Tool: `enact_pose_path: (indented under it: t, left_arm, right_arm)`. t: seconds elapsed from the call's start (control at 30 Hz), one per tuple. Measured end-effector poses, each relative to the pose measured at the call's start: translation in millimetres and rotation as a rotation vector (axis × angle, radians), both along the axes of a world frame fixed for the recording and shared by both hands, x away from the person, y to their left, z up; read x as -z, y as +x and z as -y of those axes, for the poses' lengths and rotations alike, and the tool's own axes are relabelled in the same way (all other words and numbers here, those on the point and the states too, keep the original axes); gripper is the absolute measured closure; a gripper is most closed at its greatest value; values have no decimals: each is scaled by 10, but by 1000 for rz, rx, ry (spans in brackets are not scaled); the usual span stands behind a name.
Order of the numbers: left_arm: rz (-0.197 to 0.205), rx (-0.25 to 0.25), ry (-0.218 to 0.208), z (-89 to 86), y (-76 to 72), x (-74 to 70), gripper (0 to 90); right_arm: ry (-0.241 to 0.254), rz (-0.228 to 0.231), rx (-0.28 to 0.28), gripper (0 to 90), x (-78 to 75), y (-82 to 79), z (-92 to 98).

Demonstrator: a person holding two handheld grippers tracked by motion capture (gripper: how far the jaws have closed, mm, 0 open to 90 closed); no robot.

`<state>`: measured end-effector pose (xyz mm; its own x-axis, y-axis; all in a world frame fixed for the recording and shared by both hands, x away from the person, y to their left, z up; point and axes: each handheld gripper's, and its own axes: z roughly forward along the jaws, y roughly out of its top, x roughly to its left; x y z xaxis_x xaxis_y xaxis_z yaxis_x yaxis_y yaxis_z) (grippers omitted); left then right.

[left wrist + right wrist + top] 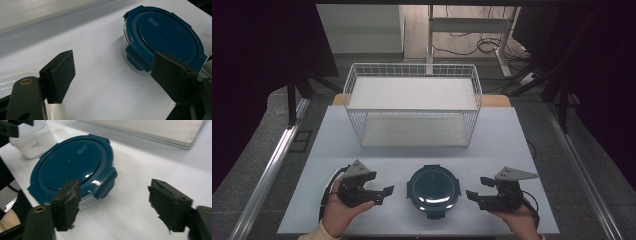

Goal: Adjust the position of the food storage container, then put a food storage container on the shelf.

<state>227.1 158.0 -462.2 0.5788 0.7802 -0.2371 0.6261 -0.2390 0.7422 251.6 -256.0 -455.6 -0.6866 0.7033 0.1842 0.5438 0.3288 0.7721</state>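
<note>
A round glass container with a dark teal clip-on lid (pixel 433 187) sits near the front middle of the white table (pixel 412 155). My left gripper (pixel 385 194) rests to its left, jaws pointing at it, open with nothing between them. In the left gripper view the lid (pixel 165 35) lies beyond the spread pads of my left gripper (pixel 116 72), untouched. My right gripper (pixel 477 187) lies to the container's right, also open and empty. The right gripper view has the lid (pixel 70 165) just past the left pad of my right gripper (pixel 117 202), with a lid flap facing the gap.
A white wire basket (pixel 412 107) with a pale bottom stands across the back half of the table. A white plastic tub (pixel 32 140) sits by the left hand, partly under the left gripper (pixel 12 81). Table edges drop off to a dark floor on both sides.
</note>
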Motion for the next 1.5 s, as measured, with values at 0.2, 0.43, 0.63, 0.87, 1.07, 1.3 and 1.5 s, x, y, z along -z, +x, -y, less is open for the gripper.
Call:
enact_pose_path:
  t: [0.2, 0.43, 0.63, 0.87, 1.07, 1.3, 1.5]
  left_arm:
    - [12, 7, 14, 45, -32, -19, 186]
    - [5, 14, 10, 80, -10, -9, 179]
    - [-15, 10, -30, 100, 5, -6, 166]
    - [-60, 19, -110, 204, 75, -62, 118]
    - [-166, 49, -204, 442, 155, 59, 113]
    - [-239, 52, -219, 598, 240, 225, 106]
    - [-331, 36, -303, 614, 339, 372, 115]
  right_arm:
    - [-3, 4, -5, 227, -15, 2, -21]
    - [-8, -6, -16, 226, 11, -3, -13]
    - [27, -26, -5, 198, -13, 5, -15]
    - [93, -98, -20, 168, 22, 79, -106]
    - [136, -173, -40, 141, 81, 205, -238]
    - [150, -227, -39, 130, 175, 295, -301]
    - [177, -283, -34, 129, 269, 348, -310]
